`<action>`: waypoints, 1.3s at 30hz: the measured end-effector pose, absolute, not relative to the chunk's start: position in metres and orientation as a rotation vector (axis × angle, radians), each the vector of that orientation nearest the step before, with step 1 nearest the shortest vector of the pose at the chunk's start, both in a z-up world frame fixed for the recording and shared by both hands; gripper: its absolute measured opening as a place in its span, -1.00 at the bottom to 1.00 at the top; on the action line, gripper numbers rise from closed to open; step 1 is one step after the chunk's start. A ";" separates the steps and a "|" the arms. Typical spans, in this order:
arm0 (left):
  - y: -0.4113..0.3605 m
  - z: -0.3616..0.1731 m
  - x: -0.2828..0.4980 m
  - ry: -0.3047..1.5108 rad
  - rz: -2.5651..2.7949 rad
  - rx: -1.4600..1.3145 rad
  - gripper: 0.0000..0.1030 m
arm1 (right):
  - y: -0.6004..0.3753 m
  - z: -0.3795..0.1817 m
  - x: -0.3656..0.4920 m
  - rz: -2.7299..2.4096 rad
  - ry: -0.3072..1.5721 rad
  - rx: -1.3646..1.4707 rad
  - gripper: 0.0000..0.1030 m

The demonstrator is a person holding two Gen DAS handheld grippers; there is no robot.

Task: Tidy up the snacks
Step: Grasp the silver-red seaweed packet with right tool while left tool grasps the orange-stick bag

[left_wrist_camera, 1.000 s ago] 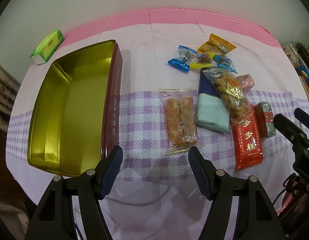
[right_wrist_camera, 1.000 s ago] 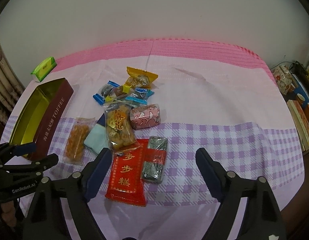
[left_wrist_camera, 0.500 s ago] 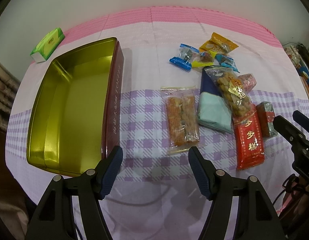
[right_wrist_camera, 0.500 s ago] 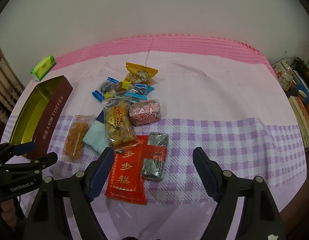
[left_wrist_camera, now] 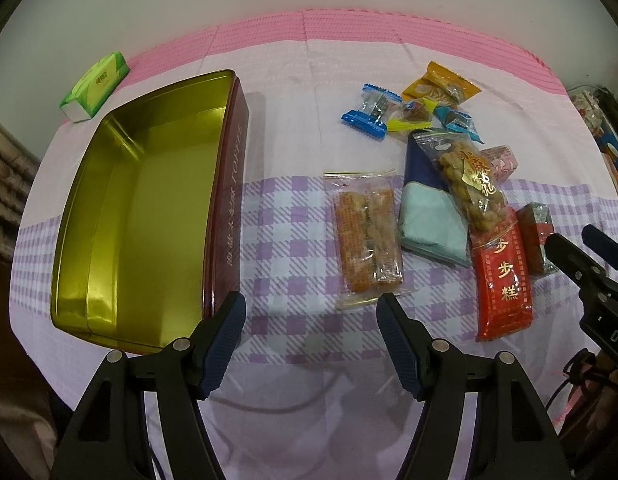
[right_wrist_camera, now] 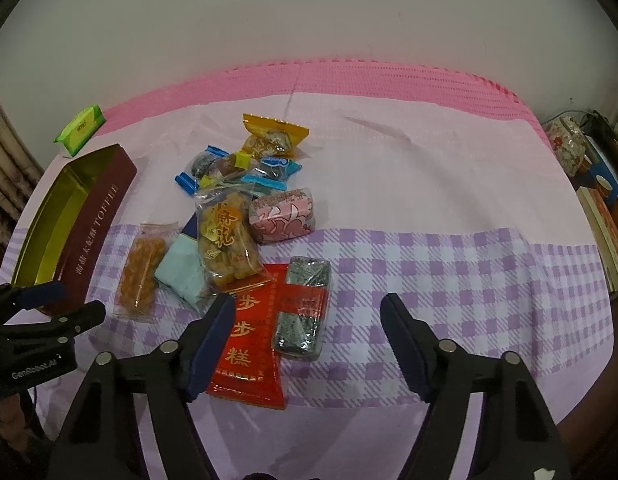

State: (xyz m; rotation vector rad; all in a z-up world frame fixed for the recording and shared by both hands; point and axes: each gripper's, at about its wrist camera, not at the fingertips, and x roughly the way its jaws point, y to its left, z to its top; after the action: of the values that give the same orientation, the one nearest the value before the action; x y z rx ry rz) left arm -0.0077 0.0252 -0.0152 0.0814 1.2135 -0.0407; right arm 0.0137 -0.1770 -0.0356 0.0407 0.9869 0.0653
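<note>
An open tin (left_wrist_camera: 225, 200), gold inside and maroon outside, lies empty at the left. Snacks lie loose on the cloth: a clear pack of orange crisps (left_wrist_camera: 367, 236), a teal and navy packet (left_wrist_camera: 429, 216), a bag of fried twists (right_wrist_camera: 227, 240), a red packet (right_wrist_camera: 249, 344), a grey-green bar with a red band (right_wrist_camera: 305, 304), a pink packet (right_wrist_camera: 283, 216) and several small candies (right_wrist_camera: 249, 160). My left gripper (left_wrist_camera: 311, 312) hangs open above bare cloth, between the tin and the crisps. My right gripper (right_wrist_camera: 309, 300) hovers over the bar and red packet, jaws closing, pads touching nothing.
A green tissue pack (left_wrist_camera: 95, 86) sits at the far left corner behind the tin. Boxes and books (right_wrist_camera: 605, 208) are stacked beyond the table's right edge. A wall rises close behind the pink end of the cloth (right_wrist_camera: 389, 80).
The right gripper's fingers have drawn closer together above the bar and red packet. The left gripper and the snacks have stayed where they were.
</note>
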 end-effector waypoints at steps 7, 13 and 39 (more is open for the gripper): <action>0.027 -0.020 -0.008 1.217 -0.039 0.079 0.33 | -0.179 -0.044 0.022 0.062 1.022 0.051 0.23; 0.026 -0.022 -0.005 1.224 -0.037 0.080 0.33 | -0.178 -0.052 0.028 0.059 1.052 0.051 0.17; 0.019 -0.028 0.010 1.242 -0.040 0.083 0.33 | -0.196 -0.067 0.039 0.059 1.089 0.105 -0.52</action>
State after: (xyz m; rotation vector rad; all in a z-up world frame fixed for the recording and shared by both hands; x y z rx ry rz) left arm 0.0103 0.0192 -0.0277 0.0825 1.2421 -0.0400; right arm 0.0388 -0.1960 -0.0668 0.1055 1.0887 0.0593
